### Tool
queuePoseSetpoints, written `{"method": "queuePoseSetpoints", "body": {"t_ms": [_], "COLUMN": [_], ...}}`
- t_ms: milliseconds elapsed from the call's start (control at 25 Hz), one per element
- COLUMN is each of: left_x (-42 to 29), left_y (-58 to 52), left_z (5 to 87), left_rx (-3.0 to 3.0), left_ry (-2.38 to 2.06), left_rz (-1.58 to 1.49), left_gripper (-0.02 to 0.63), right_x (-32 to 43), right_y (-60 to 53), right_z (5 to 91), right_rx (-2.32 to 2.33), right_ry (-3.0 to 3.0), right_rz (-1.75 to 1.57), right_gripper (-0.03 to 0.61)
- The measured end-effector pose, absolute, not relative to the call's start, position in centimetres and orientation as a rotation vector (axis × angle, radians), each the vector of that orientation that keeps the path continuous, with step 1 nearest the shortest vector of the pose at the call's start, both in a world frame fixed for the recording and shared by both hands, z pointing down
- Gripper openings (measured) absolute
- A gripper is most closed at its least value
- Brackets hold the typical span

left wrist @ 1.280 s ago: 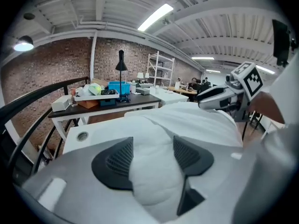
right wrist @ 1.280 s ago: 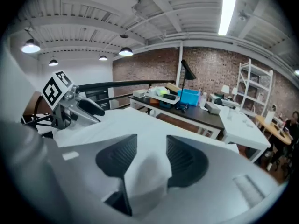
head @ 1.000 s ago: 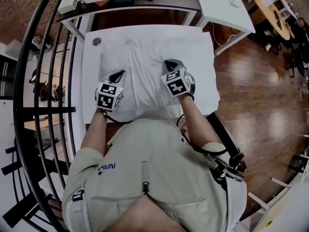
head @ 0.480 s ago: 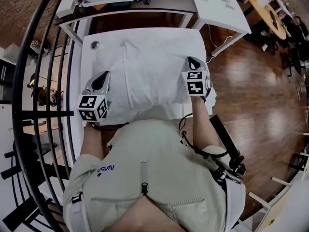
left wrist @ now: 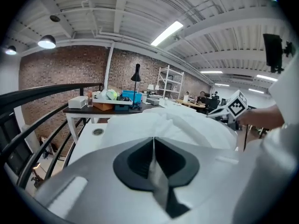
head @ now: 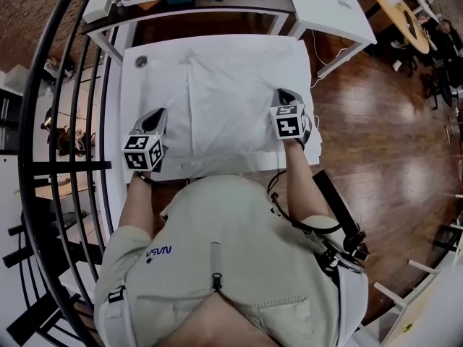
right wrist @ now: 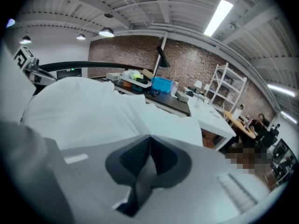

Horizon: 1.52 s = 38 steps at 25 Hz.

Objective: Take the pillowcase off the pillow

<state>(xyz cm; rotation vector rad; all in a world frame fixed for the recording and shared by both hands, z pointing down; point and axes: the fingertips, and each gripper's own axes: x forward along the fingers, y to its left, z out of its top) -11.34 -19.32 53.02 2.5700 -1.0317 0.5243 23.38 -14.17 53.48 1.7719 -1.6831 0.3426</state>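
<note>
The pillow in its white pillowcase (head: 224,100) lies flat on a white table (head: 134,96). My left gripper (head: 154,116) is at the pillowcase's near left edge, and my right gripper (head: 281,94) is at its near right edge. In the left gripper view the left gripper (left wrist: 153,142) is shut with a strip of white cloth pinched between the jaws. The right gripper (right wrist: 149,142) is shut on a cloth strip the same way. The pillowcase (left wrist: 187,125) bulges up ahead of the left jaws and fills the left half of the right gripper view (right wrist: 79,106).
A small round metal thing (head: 140,61) sits at the table's far left corner. A dark desk (head: 217,6) with clutter stands behind, a white table (head: 329,9) at the back right. Black railing (head: 69,121) runs along the left. Wooden floor (head: 376,136) lies to the right.
Both grippers have moved apart, the left one leftwards and the right one rightwards, to the pillowcase's sides. The near end of the cloth now lies spread wider and flatter.
</note>
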Motion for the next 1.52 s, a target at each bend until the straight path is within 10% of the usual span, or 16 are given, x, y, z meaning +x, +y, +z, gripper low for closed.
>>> {"method": "queuePoseSetpoints", "body": {"t_ms": [920,1120,1520], "left_x": [-9.5,-9.0,-9.5], "left_y": [-5.5,-7.2,-14.1], "left_z": [56.4,56.9,47.7], "left_rx": [2.813,2.866,2.932], "left_ry": [-0.835,-0.856,-1.054], "left_rz": [1.206,1.299,0.968], "left_gripper": [0.238,0.019,0.012], "right_x": [10.7,11.1,19.2], "right_y": [1.1,-0.7,-0.8], "right_z": [56.3,57.4,51.6], "right_rx": [1.689,1.655,1.864], "right_ry": [-1.925,-1.76,-1.603], "right_rz": [0.442,0.288,0.167], "right_gripper": [0.189,0.123,0.005]}}
